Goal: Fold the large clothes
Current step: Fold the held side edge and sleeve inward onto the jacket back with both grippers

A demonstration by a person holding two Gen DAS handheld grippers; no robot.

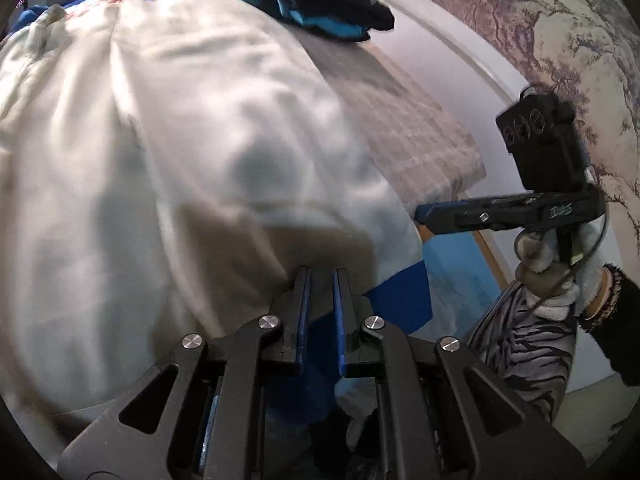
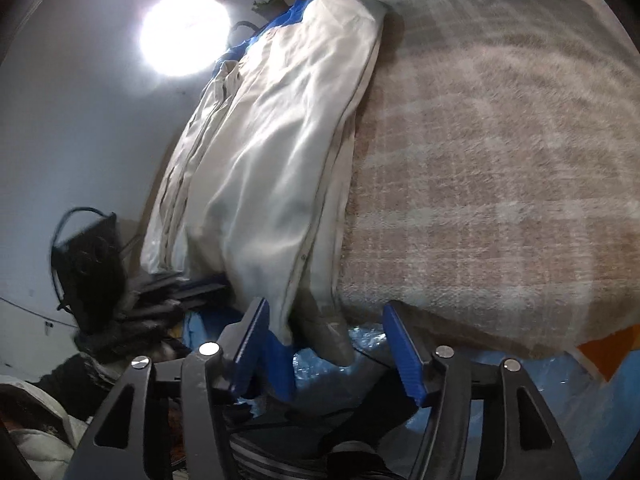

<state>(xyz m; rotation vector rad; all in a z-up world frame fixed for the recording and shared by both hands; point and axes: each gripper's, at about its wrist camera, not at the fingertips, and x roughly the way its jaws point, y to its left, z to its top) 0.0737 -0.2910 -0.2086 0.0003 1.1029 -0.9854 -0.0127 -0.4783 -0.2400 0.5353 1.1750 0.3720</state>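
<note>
A large cream garment (image 1: 168, 152) lies lengthwise on the bed, seen as a long folded strip (image 2: 280, 140) in the right wrist view. My left gripper (image 1: 320, 280) is at its near hem, jaws nearly together with pale cloth showing between the blue pads. The picture is blurred there. From the right wrist view that gripper (image 2: 188, 284) is a dark blur at the garment's lower left corner. My right gripper (image 2: 325, 308) stands open; the garment's hanging end lies between its fingers (image 2: 404, 344) without touching the pads. It also shows edge-on (image 1: 424, 216) at the bed's edge.
A beige plaid blanket (image 2: 500, 160) covers the bed right of the garment. A pile of dark and turquoise clothes (image 1: 320, 0) sits at the far end. Blue sheeting (image 2: 520, 380) hangs at the near edge. A gloved hand (image 1: 560, 280) holds the right gripper by a mural wall (image 1: 560, 40).
</note>
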